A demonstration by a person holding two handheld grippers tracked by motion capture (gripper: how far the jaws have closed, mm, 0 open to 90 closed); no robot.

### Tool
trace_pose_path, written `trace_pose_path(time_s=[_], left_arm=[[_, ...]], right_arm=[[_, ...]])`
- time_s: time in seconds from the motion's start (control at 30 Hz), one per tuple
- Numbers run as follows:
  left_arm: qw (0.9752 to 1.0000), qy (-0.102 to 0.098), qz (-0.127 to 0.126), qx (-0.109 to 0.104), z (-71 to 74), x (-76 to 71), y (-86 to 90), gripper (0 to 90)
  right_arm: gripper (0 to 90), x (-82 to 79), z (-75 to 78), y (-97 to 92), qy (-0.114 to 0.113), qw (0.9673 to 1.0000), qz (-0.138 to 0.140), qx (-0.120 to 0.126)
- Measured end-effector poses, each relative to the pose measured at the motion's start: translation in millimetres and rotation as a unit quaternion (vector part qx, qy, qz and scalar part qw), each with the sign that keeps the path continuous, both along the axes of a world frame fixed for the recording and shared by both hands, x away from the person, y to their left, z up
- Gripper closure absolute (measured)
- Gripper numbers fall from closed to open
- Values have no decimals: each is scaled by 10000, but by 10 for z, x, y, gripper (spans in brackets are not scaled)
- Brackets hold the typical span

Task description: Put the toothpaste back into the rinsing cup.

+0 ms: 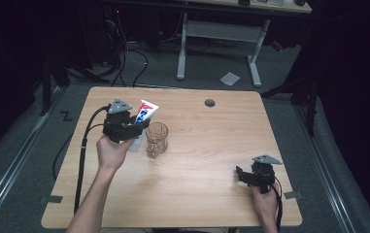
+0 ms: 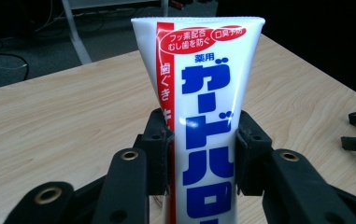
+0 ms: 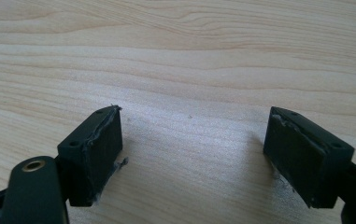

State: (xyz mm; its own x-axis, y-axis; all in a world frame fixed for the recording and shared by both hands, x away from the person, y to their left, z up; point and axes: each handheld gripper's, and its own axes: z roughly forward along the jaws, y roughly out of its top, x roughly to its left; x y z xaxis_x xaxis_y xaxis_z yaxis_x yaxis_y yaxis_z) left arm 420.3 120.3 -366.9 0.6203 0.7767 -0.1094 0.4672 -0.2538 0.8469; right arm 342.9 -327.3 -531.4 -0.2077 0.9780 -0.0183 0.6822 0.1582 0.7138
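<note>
Toothpaste tube (image 1: 142, 119) stands clamped in the left gripper (image 2: 203, 140), at nine o'clock of the glass (image 1: 157, 139); keep it upright over the rim. Right gripper (image 3: 192, 149) rests open, empty.

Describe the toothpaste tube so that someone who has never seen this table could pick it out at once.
Start at the wooden table and look to its left half, where the left gripper is raised beside a clear drinking glass. The toothpaste tube stands clamped between that gripper's black jaws, flat crimped end up. It is the one white thing there, with a red stripe and big blue Japanese lettering.
</note>
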Motion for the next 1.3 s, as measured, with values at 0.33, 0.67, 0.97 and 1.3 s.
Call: trace_pose_path(time_s=[0.33,0.67,0.97,1.3], left_arm=[[9997,5,-54,-223,-23,124,-97,633],[9995,-136,-123,-270,21,255,-249,629],[9998,-50,-84,-185,-73,418,-369,626],[9996,-42,1,-274,-171,555,-413,624]], right_arm=[[193,-1,1,0,9,10000,-11,4],[193,-1,1,0,14,10000,-8,-2],[193,-1,1,-1,8,10000,-8,2],[193,0,0,-1,3,10000,-1,-1]])
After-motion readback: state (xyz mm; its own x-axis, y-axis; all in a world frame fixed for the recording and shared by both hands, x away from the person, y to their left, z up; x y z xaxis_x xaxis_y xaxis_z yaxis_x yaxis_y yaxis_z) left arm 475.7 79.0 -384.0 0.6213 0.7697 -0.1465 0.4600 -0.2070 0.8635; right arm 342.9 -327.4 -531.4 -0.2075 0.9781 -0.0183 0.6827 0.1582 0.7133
